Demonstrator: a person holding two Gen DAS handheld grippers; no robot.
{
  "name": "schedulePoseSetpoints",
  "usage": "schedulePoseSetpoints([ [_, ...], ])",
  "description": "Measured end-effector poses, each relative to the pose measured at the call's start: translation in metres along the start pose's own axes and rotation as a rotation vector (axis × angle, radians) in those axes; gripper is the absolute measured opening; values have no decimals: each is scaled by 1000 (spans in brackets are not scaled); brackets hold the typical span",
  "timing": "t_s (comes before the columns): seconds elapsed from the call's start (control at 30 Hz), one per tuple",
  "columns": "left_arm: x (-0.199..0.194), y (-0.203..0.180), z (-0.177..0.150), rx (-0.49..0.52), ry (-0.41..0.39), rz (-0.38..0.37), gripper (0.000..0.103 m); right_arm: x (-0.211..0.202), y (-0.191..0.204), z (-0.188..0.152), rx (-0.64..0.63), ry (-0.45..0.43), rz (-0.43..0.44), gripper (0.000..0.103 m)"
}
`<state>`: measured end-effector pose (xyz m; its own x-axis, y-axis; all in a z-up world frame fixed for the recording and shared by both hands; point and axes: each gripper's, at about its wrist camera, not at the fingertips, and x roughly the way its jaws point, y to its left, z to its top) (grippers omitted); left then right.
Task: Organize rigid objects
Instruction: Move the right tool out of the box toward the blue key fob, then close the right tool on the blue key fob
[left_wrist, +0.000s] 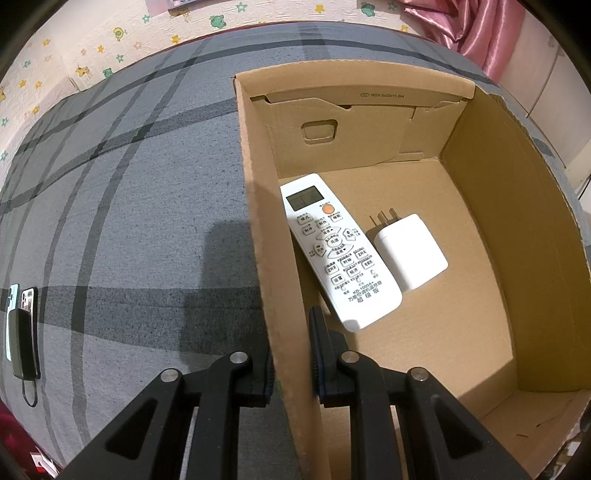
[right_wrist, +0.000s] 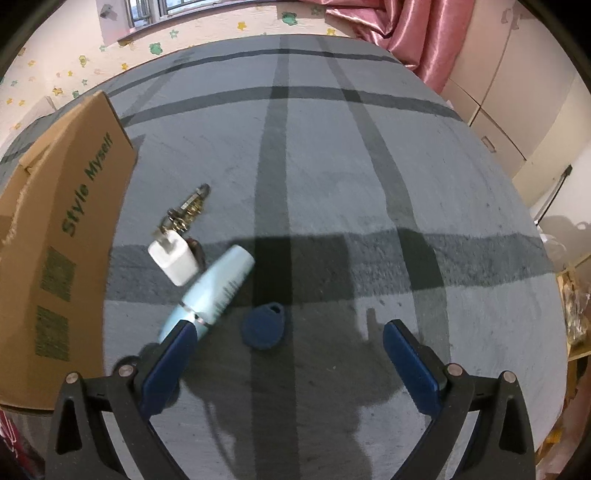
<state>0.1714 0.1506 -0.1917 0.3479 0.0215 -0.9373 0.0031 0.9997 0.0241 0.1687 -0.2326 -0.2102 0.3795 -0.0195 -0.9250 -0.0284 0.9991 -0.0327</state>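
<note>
You are pinching the cardboard box (left_wrist: 258, 229) wall with your left gripper (left_wrist: 291, 365) while your right gripper (right_wrist: 291, 343) is hanging spread wide over the plaid cloth (right_wrist: 332, 177).

Inside the box, a white remote (left_wrist: 338, 251) and a white charger (left_wrist: 410, 251) are lying side by side, touching. Outside, beside the box, a pale blue tube (right_wrist: 214, 291), a small white plug (right_wrist: 173, 258), a bunch of keys (right_wrist: 188, 210) and a dark blue fob (right_wrist: 264, 326) are lying on the cloth; the fob is sitting between your open fingers, untouched.
</note>
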Motion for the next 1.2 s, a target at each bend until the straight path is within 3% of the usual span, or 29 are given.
schedulePoseSetpoints([
  [0.37,-1,0,-1,2,1,2,18,26,-2,-19,-9,17,-15,103],
  [0.63,-1,-2,-1,4,1,6,18,25,-3,-13,-1,4,-1,101],
  [0.87,-1,-2,0,7,4,8,18,25,1,-1,-12,0,0,81],
  [1.0,-1,-2,0,6,4,8,18,25,3,3,-17,-1,10,75],
  [1.1,-1,-1,0,6,4,8,18,20,6,4,-11,-10,24,48],
  [1.13,-1,-1,0,6,4,9,18,19,8,4,-16,-9,26,33],
  [1.2,-1,-2,0,7,4,11,18,18,7,3,-18,-6,35,29],
])
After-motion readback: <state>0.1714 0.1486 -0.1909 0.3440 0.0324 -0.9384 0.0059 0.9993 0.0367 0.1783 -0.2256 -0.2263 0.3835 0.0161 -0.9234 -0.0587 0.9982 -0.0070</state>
